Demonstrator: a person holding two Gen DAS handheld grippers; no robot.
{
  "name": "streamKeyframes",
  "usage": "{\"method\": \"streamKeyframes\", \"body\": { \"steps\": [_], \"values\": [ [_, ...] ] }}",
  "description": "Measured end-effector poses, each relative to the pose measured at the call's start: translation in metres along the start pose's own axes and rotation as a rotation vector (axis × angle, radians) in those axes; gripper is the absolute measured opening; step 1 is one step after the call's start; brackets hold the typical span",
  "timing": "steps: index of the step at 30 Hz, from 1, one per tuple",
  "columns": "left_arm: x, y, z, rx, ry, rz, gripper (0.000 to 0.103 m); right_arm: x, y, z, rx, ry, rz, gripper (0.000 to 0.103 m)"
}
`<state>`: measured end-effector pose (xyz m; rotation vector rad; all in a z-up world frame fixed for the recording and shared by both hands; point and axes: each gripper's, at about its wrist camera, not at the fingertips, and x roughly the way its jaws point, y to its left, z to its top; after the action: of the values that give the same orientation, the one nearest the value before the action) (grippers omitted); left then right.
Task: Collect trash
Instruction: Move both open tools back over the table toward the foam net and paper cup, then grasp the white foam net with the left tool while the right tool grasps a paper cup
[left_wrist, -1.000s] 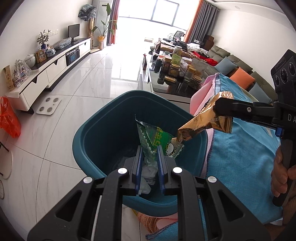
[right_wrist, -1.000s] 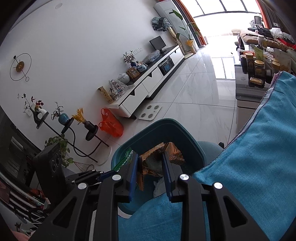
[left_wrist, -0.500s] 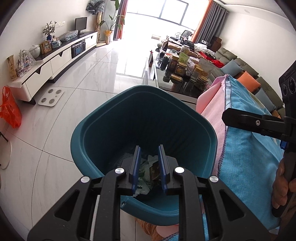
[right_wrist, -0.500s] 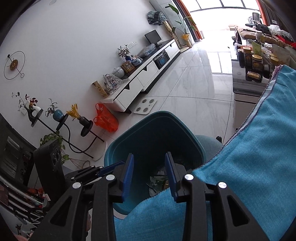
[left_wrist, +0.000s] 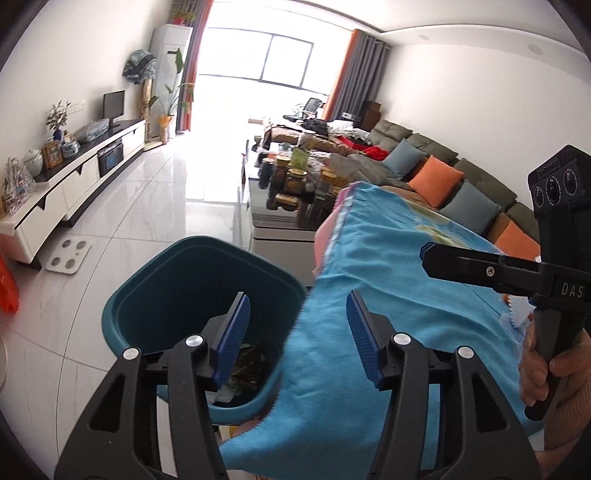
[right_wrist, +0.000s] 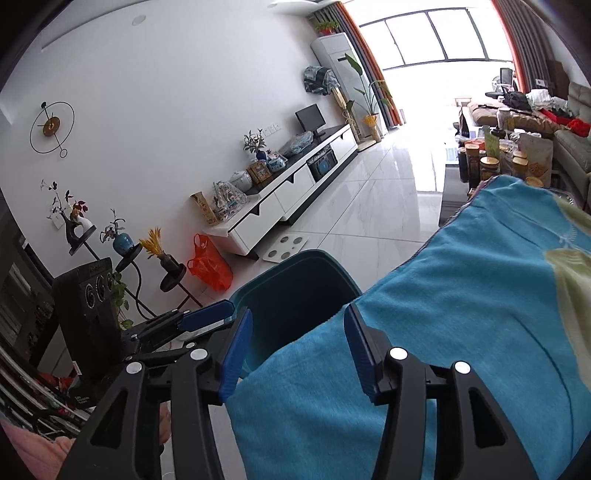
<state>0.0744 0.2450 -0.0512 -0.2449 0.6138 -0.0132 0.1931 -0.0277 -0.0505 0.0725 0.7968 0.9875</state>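
Much of the teal bin (left_wrist: 177, 295) at lower centre of the left view is hidden by the blue cloth (left_wrist: 388, 295) draped over its right edge and by gripper fingers. Trash (left_wrist: 247, 365) lies inside at the bottom: crumpled brown and white scraps, hard to make out. Both the left gripper (left_wrist: 299, 332) and right gripper (right_wrist: 295, 350) are opening, nothing between their pads.

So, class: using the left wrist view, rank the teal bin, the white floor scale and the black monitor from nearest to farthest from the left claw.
1. Teal bin, directly below the left claw.
2. White floor scale, on the floor, left.
3. Black monitor, on the far cabinet along the left wall.
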Motion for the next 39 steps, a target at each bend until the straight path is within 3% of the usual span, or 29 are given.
{"method": "streamKeyframes", "body": {
  "steps": [5, 12, 27, 34, 39],
  "values": [
    [0.003, -0.059, 0.000, 0.077, -0.001, -0.136, 0.058, -0.059, -0.017, -0.018, 0.010, -0.094, -0.078, 0.053],
    [0.028, -0.137, -0.011, 0.185, 0.061, -0.282, 0.060, -0.131, -0.050, -0.053, 0.081, -0.172, -0.212, 0.053],
    [0.092, -0.268, -0.022, 0.345, 0.209, -0.478, 0.064, -0.253, -0.129, -0.141, 0.349, -0.302, -0.472, 0.053],
    [0.121, -0.304, -0.020, 0.371, 0.285, -0.514, 0.065, -0.274, -0.158, -0.179, 0.458, -0.309, -0.487, 0.053],
    [0.140, -0.323, -0.020, 0.378, 0.332, -0.526, 0.065, -0.274, -0.169, -0.196, 0.522, -0.313, -0.438, 0.053]
  ]
}}
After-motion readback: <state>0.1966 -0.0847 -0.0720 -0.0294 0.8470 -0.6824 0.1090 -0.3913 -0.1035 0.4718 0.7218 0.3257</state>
